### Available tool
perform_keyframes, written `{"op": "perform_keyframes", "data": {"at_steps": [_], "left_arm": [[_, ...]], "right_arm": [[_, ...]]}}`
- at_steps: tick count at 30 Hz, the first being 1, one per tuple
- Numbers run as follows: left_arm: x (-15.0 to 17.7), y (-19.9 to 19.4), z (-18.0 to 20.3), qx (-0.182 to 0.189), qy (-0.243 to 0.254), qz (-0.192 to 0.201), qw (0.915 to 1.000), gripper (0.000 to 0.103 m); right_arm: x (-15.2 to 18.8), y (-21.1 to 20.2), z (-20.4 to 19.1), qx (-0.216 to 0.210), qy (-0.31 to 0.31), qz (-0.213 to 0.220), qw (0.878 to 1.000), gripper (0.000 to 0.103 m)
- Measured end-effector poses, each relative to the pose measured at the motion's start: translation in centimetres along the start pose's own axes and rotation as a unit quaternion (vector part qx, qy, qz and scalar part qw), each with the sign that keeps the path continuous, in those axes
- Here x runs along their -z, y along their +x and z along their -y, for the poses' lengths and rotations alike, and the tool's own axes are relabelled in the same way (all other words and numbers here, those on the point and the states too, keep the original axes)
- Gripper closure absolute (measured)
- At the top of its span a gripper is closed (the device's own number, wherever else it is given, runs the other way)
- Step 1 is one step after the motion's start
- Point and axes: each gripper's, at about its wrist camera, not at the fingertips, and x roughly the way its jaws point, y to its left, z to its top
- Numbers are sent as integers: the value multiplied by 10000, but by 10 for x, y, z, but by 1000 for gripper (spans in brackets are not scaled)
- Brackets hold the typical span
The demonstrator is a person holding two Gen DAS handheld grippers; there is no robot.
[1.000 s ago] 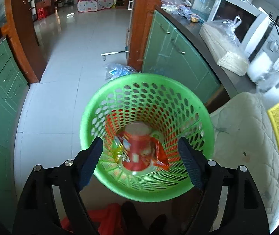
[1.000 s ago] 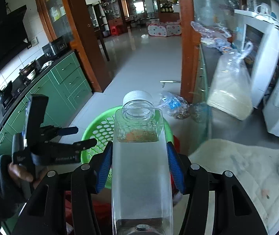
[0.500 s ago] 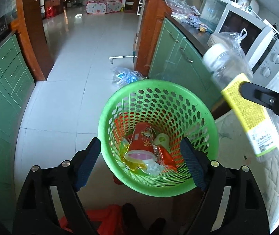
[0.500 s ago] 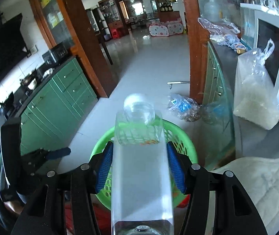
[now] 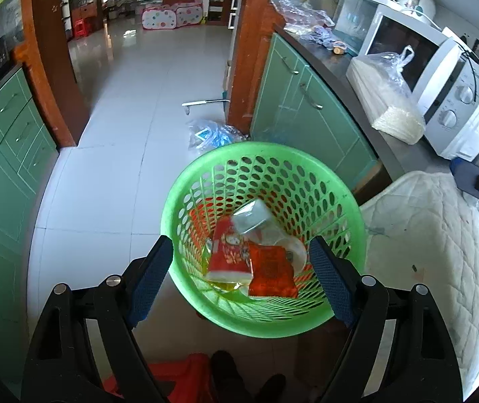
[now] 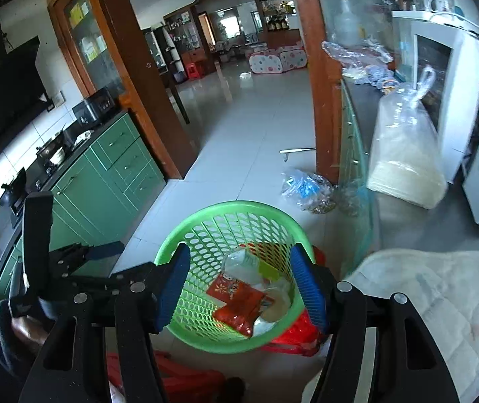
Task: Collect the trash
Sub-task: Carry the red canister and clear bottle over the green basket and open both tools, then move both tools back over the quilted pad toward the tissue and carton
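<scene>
A green perforated basket stands on a red stool beside the counter; it also shows in the right wrist view. Inside lie a clear plastic bottle, a red paper cup, a red wrapper and other trash. The bottle also shows in the right wrist view. My left gripper is open and empty above the basket's near rim. My right gripper is open and empty above the basket. The left gripper also shows at the left of the right wrist view.
A quilted white cloth covers the counter to the right. A bag of rice and a microwave stand behind it. A plastic bag lies on the tiled floor. Green cabinets line the left side.
My right gripper opened and let go of the clear bottle, which dropped into the basket. The left gripper drew back slightly.
</scene>
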Motion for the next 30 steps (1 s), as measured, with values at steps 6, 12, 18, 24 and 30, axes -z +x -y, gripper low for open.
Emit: {"op": "perform_keyframes", "data": {"at_steps": [6,12,18,24,30], "left_arm": [[-4,-5,21,117,188,61,9997,21],[-6,-3,55,264,463,25,9986,21],[-8,-2,91,454,736,-5,9963,21],[-7,1,133,615,1040,-59,9927,21],[-6,7,176,771,1332,-135,9880,21]], "right_arm": [[23,-36,21,304,94,98,9994,42],[50,-80,60,680,399,207,9967,42],[76,-122,114,1286,656,212,9893,42],[96,-158,175,1876,889,110,9781,42],[105,-181,234,2305,945,-64,9684,42]]}}
